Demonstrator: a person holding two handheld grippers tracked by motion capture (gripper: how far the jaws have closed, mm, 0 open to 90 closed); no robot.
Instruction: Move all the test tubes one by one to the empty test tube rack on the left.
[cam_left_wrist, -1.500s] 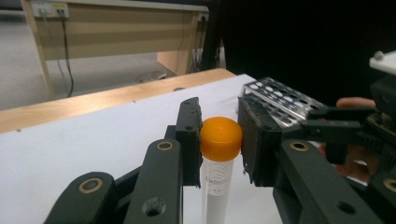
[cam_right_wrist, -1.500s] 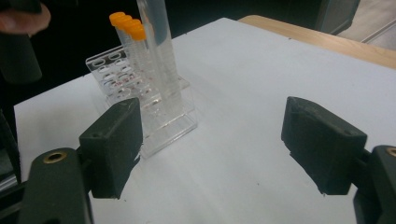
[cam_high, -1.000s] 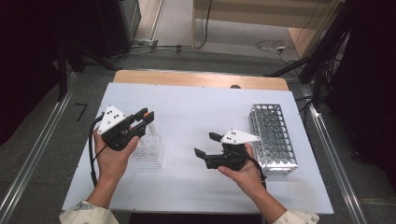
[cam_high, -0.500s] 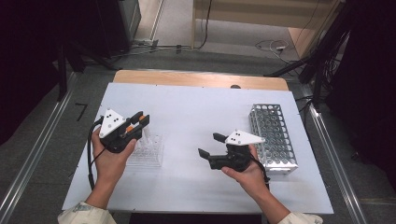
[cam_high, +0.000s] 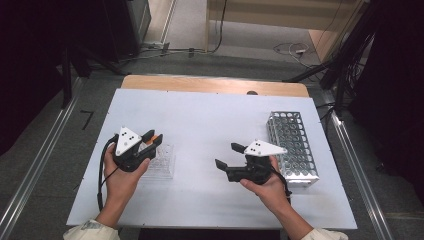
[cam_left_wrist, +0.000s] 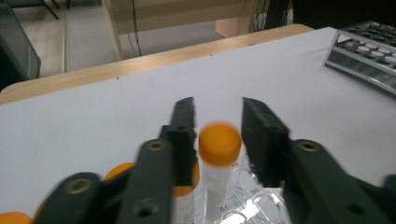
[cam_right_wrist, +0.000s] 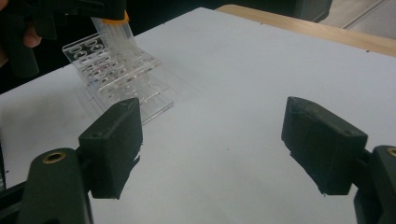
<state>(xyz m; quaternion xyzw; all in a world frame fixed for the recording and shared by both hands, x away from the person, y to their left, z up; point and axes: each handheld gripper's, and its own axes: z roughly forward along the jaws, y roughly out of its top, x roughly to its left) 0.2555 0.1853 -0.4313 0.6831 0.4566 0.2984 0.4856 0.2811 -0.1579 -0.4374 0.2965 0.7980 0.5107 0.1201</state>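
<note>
The orange-capped tube (cam_left_wrist: 218, 175) stands upright in my clear acrylic rack (cam_high: 161, 161) at the table's eight o'clock, between my left gripper (cam_left_wrist: 218, 122), whose jaws have just spread off it, while my right gripper (cam_right_wrist: 223, 140) waits wide open.

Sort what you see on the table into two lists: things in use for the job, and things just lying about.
In use:
- orange-capped tube
- clear rack
- left claw, jaws just opened, the tube between them

Lying about:
- metal rack
- right claw, open and empty
</note>
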